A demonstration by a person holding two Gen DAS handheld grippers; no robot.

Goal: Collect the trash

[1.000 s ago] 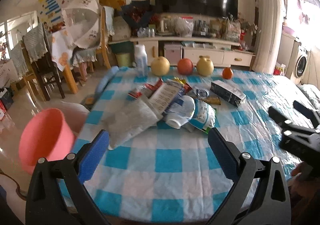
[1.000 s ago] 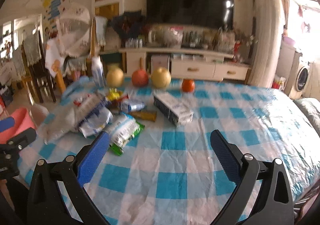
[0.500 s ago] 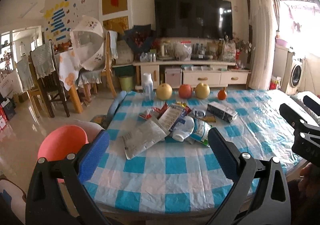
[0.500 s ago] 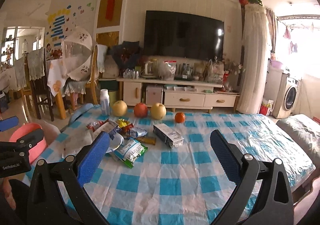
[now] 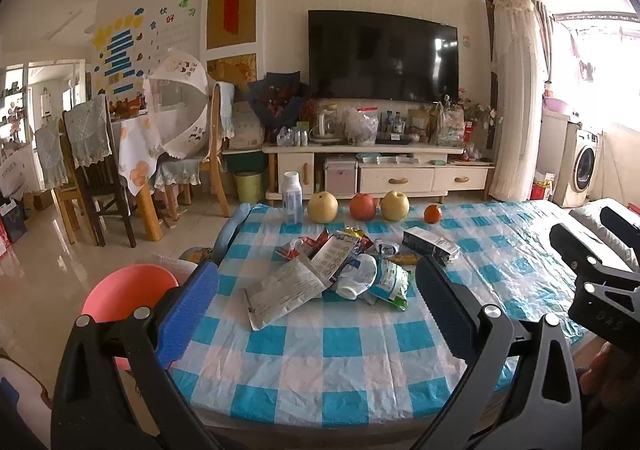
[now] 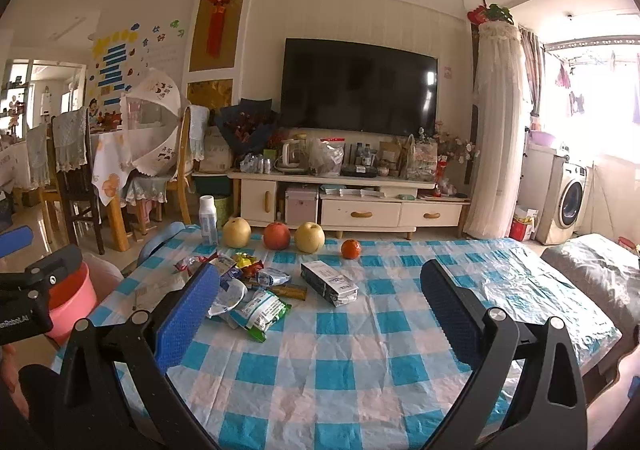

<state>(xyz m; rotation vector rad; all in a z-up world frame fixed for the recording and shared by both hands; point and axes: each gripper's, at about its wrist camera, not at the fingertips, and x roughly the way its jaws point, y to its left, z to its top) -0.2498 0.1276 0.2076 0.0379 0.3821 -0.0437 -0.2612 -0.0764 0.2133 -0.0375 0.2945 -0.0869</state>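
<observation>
A heap of trash lies on the blue-checked table (image 5: 344, 346): a grey paper bag (image 5: 282, 288), a white crushed cup (image 5: 358, 280), a green-white wrapper (image 5: 392, 282) and a dark carton (image 5: 430, 244). The heap (image 6: 248, 290) and the carton (image 6: 329, 284) also show in the right wrist view. A pink bin (image 5: 124, 292) stands on the floor left of the table. My left gripper (image 5: 318, 306) is open and empty, above the near table edge. My right gripper (image 6: 320, 310) is open and empty, to its right.
A white bottle (image 5: 292, 199), two pears (image 5: 323, 207), an apple (image 5: 363, 207) and an orange (image 5: 433, 213) stand along the far table edge. Chairs (image 5: 92, 170) stand at the left. A TV cabinet (image 5: 376, 170) is behind the table.
Both grippers have drawn back and up from the table, so the trash heap looks smaller and farther. Both stay open and empty.
</observation>
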